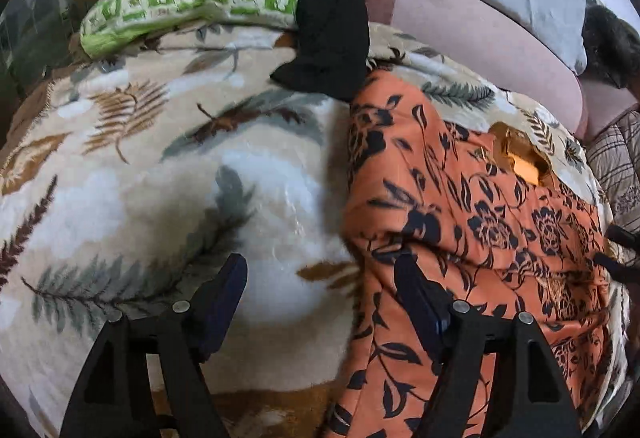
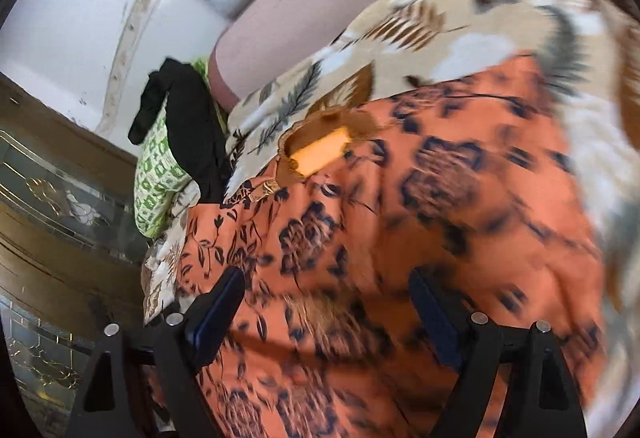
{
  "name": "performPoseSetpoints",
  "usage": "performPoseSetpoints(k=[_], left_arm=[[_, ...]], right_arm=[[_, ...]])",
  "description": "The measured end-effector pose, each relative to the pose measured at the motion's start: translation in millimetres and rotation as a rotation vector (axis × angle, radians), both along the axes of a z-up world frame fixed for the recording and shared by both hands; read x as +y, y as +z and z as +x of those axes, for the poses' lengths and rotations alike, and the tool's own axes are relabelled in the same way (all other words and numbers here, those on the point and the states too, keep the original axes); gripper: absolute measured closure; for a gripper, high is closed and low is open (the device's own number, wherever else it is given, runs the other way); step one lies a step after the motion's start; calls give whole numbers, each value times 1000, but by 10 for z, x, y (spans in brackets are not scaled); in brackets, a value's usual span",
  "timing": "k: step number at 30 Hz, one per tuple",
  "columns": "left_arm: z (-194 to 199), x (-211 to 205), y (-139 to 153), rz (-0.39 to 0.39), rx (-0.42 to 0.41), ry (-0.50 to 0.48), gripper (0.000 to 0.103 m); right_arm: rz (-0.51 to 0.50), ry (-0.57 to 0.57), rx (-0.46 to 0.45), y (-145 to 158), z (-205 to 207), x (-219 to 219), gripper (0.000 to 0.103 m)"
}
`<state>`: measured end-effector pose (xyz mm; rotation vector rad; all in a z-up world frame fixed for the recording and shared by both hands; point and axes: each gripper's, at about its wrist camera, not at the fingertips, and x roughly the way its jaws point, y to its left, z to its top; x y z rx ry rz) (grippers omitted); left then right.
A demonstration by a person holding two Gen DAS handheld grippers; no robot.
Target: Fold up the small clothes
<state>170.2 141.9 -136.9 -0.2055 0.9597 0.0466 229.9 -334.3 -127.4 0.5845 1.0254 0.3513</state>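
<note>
- Left gripper (image 1: 320, 278): jaws spread wide, nothing between them. Its own left finger (image 1: 224, 294) rises at the lower left of the left wrist view, the right finger (image 1: 416, 298) at lower centre-right; both blue-padded, on black linked arms with silver pins.
- Right gripper (image 2: 328, 294): jaws likewise wide apart, nothing clamped. One finger (image 2: 220, 302) at lower left, the other (image 2: 434, 314) at lower right, of the right wrist view.
- The right wrist view is blurred and strongly tilted.
- A dark part at the right edge of the left wrist view may be the right gripper; I cannot tell.
</note>
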Motion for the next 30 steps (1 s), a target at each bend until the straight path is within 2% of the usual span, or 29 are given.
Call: performPoseSetpoints(k=[2, 3, 4, 5, 8, 10, 12, 14, 16, 17, 19, 20, 22, 24, 27, 28, 29, 30], left_arm=[[-19, -16, -49, 1, 5, -8, 27], [-30, -16, -55, 5, 0, -13, 27], [-45, 1, -45, 10, -5, -16, 27], [-53, -12, -27, 21, -13, -20, 27], [20, -42, -45, 54, -7, -35, 27], [30, -51, -46, 61, -13, -40, 27], [18, -73, -36, 69, -28, -52, 27], [15, -114, -21, 80, -35, -65, 27], [30, -145, -13, 74, -40, -78, 27], [50, -163, -14, 77, -37, -81, 27], [58, -176, -11, 83, -35, -80, 27], [50, -176, -8, 81, -38, -81, 27], [35, -173, -7, 88, -36, -83, 27], [10, -159, -6, 94, -36, -82, 27], [-25, -104, -9, 73, -28, -61, 27], [-36, -88, -10, 63, -27, -53, 27], [-48, -74, -9, 58, -24, -45, 27], [-56, -70, -2, 58, -24, -44, 27]], right_arm=[[-90, -22, 63, -169, 291, 93, 18], [-105, -10, 85, -230, 386, 153, 23], [-119, 9, 89, -246, 428, 212, 50], [-180, 69, 92, -230, 463, 369, 83], [-388, 178, 15, -29, 381, 704, 91], [-553, 187, -109, 290, 251, 806, 91], [-659, 120, -219, 597, 133, 708, 91], [-716, 32, -252, 714, 112, 480, 91], [-704, -70, -199, 611, 178, 131, 91], [-640, -109, -137, 448, 231, -102, 88], [-394, -106, -24, 196, 274, -357, 84], [-229, -100, 15, 86, 249, -434, 59], [-101, -89, 8, 51, 203, -406, 5], [-58, -25, -18, 72, 212, -215, 6], [-116, 37, 41, -24, 394, 102, 7], [-134, 59, 83, -123, 474, 200, 13], [-154, 70, 119, -222, 497, 278, 32], [-207, 68, 144, -297, 532, 362, 40]])
